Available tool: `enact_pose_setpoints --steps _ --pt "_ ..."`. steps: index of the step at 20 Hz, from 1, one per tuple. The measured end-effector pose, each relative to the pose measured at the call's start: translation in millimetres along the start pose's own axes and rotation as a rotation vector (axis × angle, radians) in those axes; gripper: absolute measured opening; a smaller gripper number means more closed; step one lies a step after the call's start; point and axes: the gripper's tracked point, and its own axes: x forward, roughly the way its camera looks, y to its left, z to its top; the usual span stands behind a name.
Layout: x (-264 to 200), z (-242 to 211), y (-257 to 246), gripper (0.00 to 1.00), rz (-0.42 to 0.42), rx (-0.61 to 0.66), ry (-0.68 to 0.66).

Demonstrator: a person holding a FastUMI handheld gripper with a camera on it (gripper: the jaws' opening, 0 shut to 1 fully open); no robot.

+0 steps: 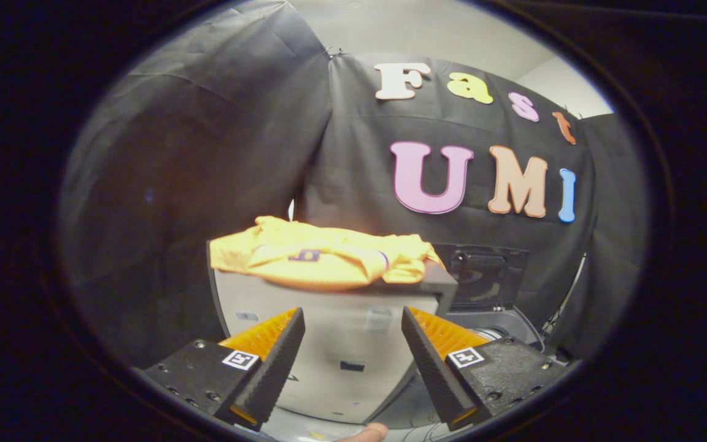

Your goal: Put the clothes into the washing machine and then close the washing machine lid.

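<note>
— How many garments do you count?
— One yellow shirt (323, 258), crumpled on top of the grey box (329, 344) just beyond the gripper (352, 331).
— And the washing machine (501, 319)?
— One, right of the box, its lid (482, 276) raised; I can't see inside.
— The jaws?
— Spread wide, pinching nothing.

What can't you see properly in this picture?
- Gripper view: the top of the grey box is hidden under the yellow shirt.
- The washing machine, beyond the right finger, is mostly hidden by that finger and the box; its drum cannot be seen.
- The small marks on the box front are too blurred to tell.
- The claw is open, nothing between its fingers.
</note>
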Motion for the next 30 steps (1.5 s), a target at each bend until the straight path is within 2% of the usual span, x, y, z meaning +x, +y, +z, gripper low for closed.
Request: enact_pose_setpoints --steps 2,5,10,12,15,18,21,22,23,25,26,28,30 --pt "25 28 9 0.96 -0.001 -0.018 0.017" --pt "68 61 18 0.96 -0.009 0.048 0.022" --pt "143 84 -1 0.95 -0.098 0.143 0.129" --pt "174 83 4 0.95 -0.065 0.168 0.169" --pt "205 56 8 0.94 -0.057 0.148 0.332" --pt "237 37 30 0.96 0.001 0.183 0.430" --pt "234 7 26 0.96 -0.031 0.135 0.600" --pt "247 11 25 0.95 -0.061 0.145 0.541" --pt "248 8 28 0.94 -0.054 0.138 0.600" --pt "247 13 36 0.94 -0.018 0.113 0.621" --pt "244 12 40 0.83 -0.004 0.108 0.656" --pt "247 16 40 0.62 -0.036 0.113 0.642" --pt "245 16 31 0.26 -0.085 0.101 0.625"
